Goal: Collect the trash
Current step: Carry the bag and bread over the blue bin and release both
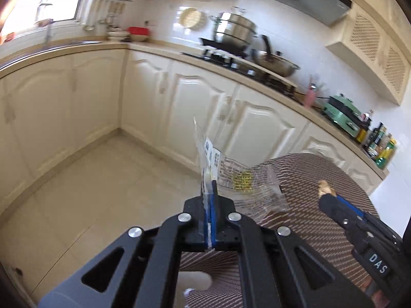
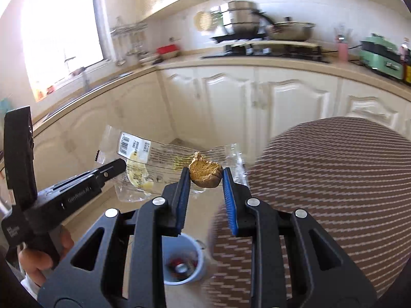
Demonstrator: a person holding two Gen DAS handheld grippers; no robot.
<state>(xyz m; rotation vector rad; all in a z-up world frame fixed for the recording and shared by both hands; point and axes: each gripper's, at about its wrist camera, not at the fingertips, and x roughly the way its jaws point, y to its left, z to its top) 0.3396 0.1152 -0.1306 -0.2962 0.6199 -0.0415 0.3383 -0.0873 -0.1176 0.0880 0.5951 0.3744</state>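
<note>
Cream kitchen cabinets [image 2: 295, 102] run along two walls under a pale bench [image 1: 179, 54] carrying a stove with steel pots [image 1: 239, 30], a green appliance [image 1: 341, 115] and bottles. In front, a round table with a brown woven cover [image 2: 346, 179] fills the lower right. The left claw [image 1: 209, 197] is pressed together on the edge of a clear plastic wrapper [image 1: 239, 177], crinkled, printed with black text, a white barcode label and yellow marks, held in the air beside the table edge. The right claw [image 2: 205, 179] pinches a torn, tan-brown piece of bread [image 2: 205, 173] between its blue pads [image 2: 230, 205], also held aloft near the wrapper. Below, on the floor, stands a white trash bin [image 2: 196, 274] with a can and red scraps inside.
</note>
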